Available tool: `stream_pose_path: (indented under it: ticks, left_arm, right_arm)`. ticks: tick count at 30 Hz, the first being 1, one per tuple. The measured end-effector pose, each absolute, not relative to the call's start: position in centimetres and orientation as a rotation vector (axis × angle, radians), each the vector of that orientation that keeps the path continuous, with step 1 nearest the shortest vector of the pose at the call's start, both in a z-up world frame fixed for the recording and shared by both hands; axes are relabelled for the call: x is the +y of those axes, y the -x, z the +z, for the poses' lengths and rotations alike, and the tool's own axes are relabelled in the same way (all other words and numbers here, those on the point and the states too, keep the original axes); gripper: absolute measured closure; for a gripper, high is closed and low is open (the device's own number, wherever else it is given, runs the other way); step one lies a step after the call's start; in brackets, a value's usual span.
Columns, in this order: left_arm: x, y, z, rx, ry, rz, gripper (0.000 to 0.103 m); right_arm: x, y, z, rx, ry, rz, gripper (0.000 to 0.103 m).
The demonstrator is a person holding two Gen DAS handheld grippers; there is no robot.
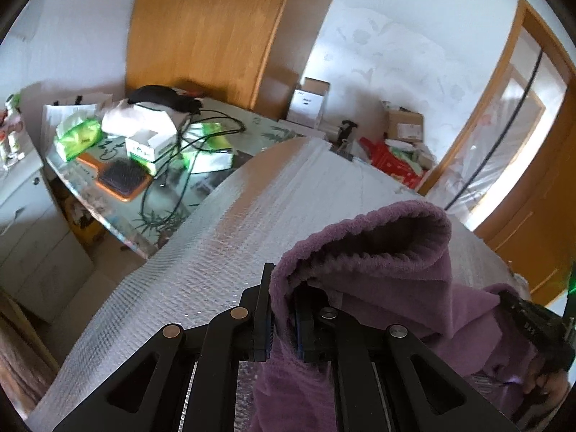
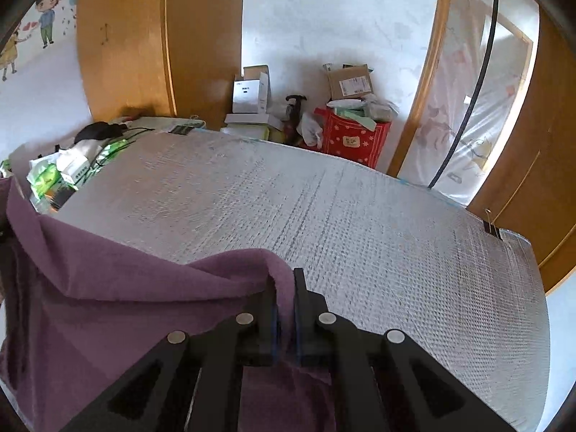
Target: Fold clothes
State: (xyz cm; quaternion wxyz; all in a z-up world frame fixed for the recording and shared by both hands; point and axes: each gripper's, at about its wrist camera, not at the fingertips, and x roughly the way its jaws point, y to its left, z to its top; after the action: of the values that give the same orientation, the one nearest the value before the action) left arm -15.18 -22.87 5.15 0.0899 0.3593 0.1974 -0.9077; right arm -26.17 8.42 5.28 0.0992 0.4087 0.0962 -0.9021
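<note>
Each tool is clamped on the purple garment: the left tool [image 1: 282, 309] pinches a bunched fold, the right tool [image 2: 286, 309] a thin edge. The purple garment [image 2: 108, 288] hangs between them, sagging left of the right tool over the silver-covered tabletop [image 2: 360, 216]. The thin right-hand bite could slip out under tension (the cloth looks heavy). Ahead of the left tool, the slack loop could land creased.

Purple fleece garment [image 2: 108, 288], lifted, draping
</note>
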Motion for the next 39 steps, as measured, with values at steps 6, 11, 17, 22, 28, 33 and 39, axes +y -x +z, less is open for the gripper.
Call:
stream_pose_path:
  ticks: [6,11,17,22,28,33,39]
  left_arm:
    - [-23.1,14.3,5.6,0.609,-1.088,-2.714,0.085]
    - [-23.2,12.5,6.8,0.598,-1.061,-2.727,0.082]
    - [-24.5,10.8,7.6,0.684,-1.048,-2.657,0.082]
    - [-24.0,9.0,8.7,0.667,-1.016,-2.695,0.082]
    - [-20.7,7.1,9.6,0.646,-1.031,-2.806,0.082]
    - [-16.1,6.2,9.8,0.605,-1.114,-2.943,0.082]
    - [-10.0,6.8,8.3,0.612,-1.293,-3.050,0.082]
  right_arm:
    - [8.4,27.7,3.7,0.212,-1.336,-2.617,0.095]
    - [9.2,26.9,4.3,0.141,-1.321,-2.609,0.095]
    - [10.0,25.3,6.8,0.084,-1.268,-2.607,0.089]
    - [11.4,23.6,8.5,0.026,-1.260,-2.585,0.088]
    - [14.3,19.8,10.7,-0.036,-1.204,-2.598,0.088]
    - [17.8,15.4,11.9,-0.041,-1.135,-2.642,0.088]
    - [24.0,11.1,11.5,-0.095,-1.121,-2.749,0.088]
